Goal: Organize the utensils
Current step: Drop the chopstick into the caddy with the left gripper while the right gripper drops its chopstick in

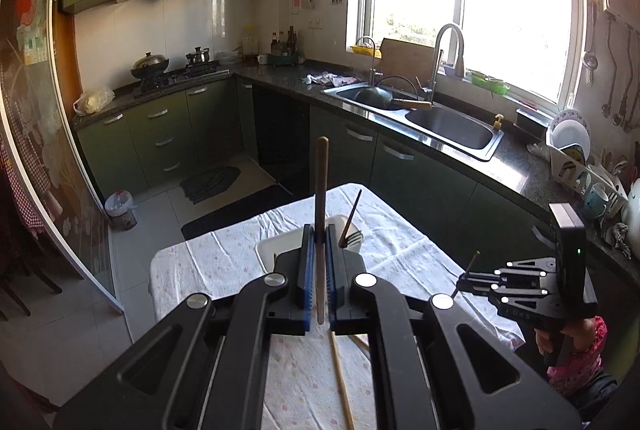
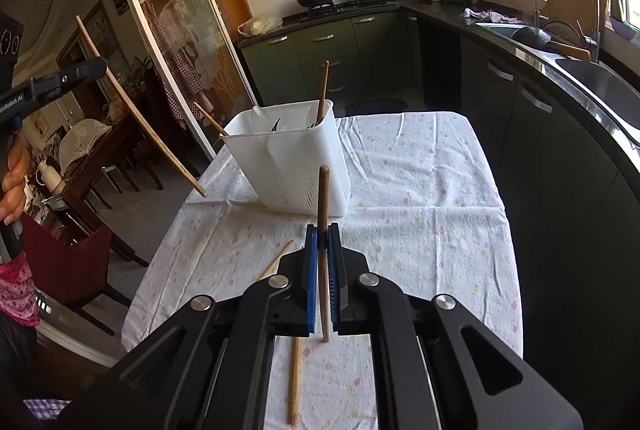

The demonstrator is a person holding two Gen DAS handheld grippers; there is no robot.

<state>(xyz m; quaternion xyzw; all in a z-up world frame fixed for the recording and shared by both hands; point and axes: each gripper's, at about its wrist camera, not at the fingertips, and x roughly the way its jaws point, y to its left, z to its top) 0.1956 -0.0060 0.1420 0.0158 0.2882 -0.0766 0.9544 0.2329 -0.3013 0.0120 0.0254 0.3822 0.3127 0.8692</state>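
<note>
- Both of my hand-held grippers fill the near edge of their views. My left hand-held gripper [image 1: 319,238] has its blue pads closed tight on a wooden chopstick [image 1: 321,190] that stands almost upright between them.
- My right hand-held gripper [image 2: 323,236] is likewise clamped on a darker chopstick [image 2: 323,214], upright, its lower tip hanging free above the cloth.
- Under them lies the counter [image 2: 420,190], covered with a white cloth with small flowers, creased all over.
- On the far half of the counter stands the white utensil holder [image 2: 296,166], slotted near its base. A wooden handle [image 2: 323,90] sticks up out of it, another stick [image 2: 210,118] leans out over its left rim, and dark fork tines show inside.
- In the right wrist view my left hand-held gripper comes in from the left, held above the edge of the counter and well apart from the holder, its chopstick slanting down toward the cloth.
- Two loose chopsticks remain on the cloth near me: one [image 2: 295,382] lying lengthwise just below my right pads, one [image 2: 276,262] angled beside them.
</note>
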